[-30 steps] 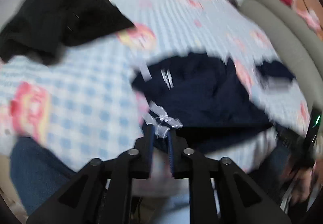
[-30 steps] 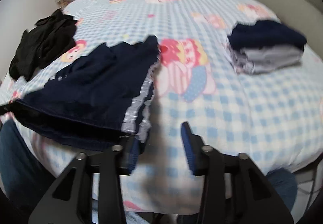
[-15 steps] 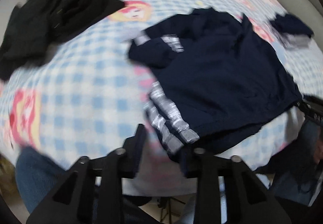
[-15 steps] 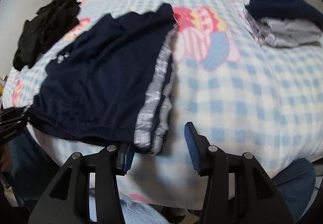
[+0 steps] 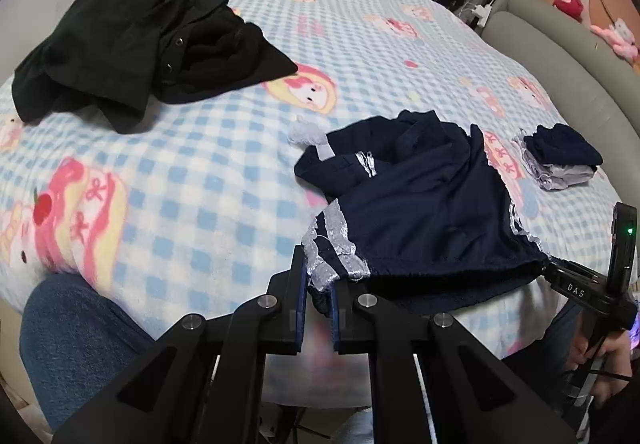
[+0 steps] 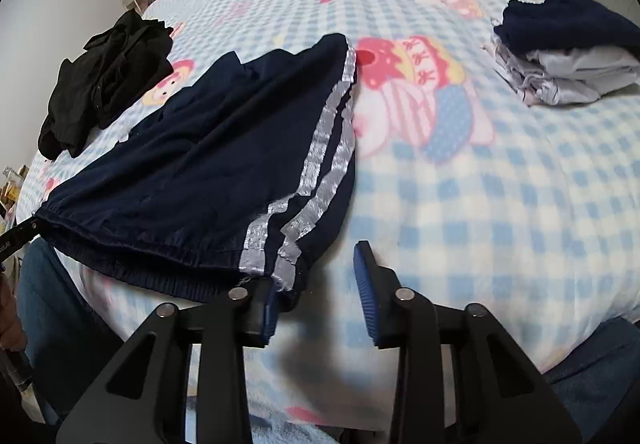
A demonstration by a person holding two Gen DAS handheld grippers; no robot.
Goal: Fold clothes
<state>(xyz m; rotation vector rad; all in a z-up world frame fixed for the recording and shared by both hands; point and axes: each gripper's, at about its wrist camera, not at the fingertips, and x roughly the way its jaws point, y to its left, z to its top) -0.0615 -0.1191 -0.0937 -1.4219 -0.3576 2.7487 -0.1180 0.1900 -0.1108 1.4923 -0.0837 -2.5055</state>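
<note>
Navy track pants (image 5: pixel 420 211) with silver side stripes lie on the bed's near edge, waistband toward me; they also show in the right wrist view (image 6: pixel 208 163). My left gripper (image 5: pixel 319 296) is shut on the waistband's striped corner. My right gripper (image 6: pixel 316 284) is open, its left finger touching the other striped waistband corner, nothing between the jaws. In the left wrist view the right gripper's tip (image 5: pixel 560 272) sits at the waistband's far end.
A heap of black clothes (image 5: pixel 140 43) lies at the bed's far left. A folded stack, navy on grey (image 6: pixel 568 47), sits at the right. The blue checked blanket (image 5: pixel 200 183) covers the bed. A grey headboard (image 5: pixel 560 55) runs along the right. My knees are below the bed's edge.
The pants have been drawn toward the bed's near edge and spread flatter. My left gripper opened half a second ago and has shut on the waistband again. The right gripper stayed open.
</note>
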